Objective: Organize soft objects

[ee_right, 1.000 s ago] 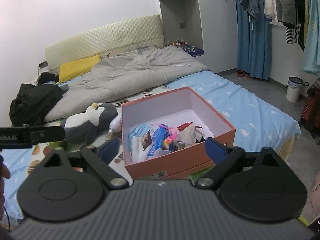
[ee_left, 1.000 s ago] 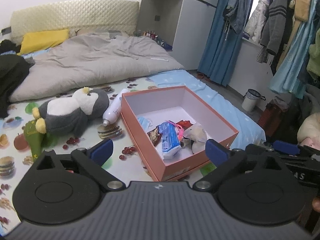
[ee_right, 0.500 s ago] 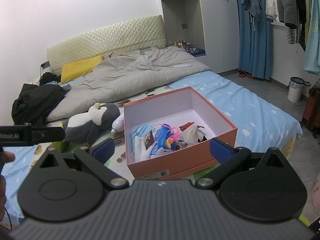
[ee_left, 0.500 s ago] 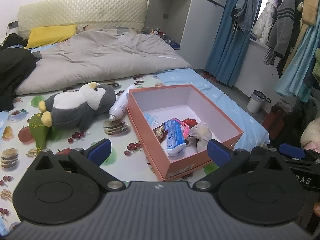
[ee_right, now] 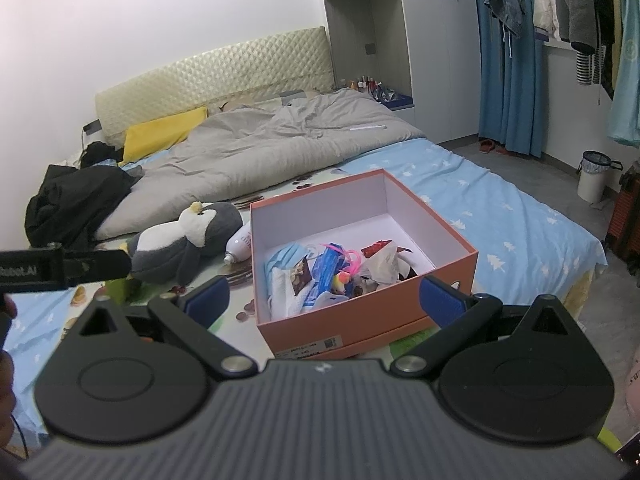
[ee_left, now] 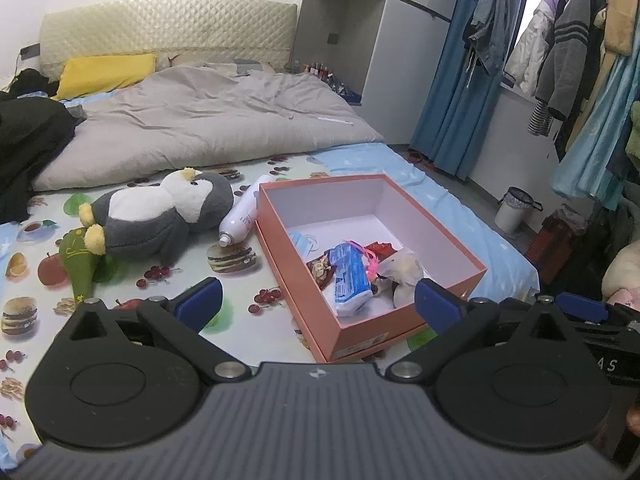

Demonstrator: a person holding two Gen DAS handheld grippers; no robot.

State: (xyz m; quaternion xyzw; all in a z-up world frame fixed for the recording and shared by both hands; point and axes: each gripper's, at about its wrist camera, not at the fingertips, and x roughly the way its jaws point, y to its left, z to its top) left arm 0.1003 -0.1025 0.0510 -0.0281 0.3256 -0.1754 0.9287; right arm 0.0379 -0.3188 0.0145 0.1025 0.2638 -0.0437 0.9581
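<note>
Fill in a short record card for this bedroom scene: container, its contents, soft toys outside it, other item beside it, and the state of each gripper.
container: orange box, lid off, on the bed
contents: blue pack, face mask, snack wrappers, pink string
soft toys outside: penguin lying on its side left of the box; green toy beside its feet
other item: white bottle lying between penguin and box
left gripper: open, empty
right gripper: open, empty

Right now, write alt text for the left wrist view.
An open left gripper hovers over a bed, facing an orange box holding small packets. A plush penguin lies left of the box, with a white spray bottle between them.
</note>
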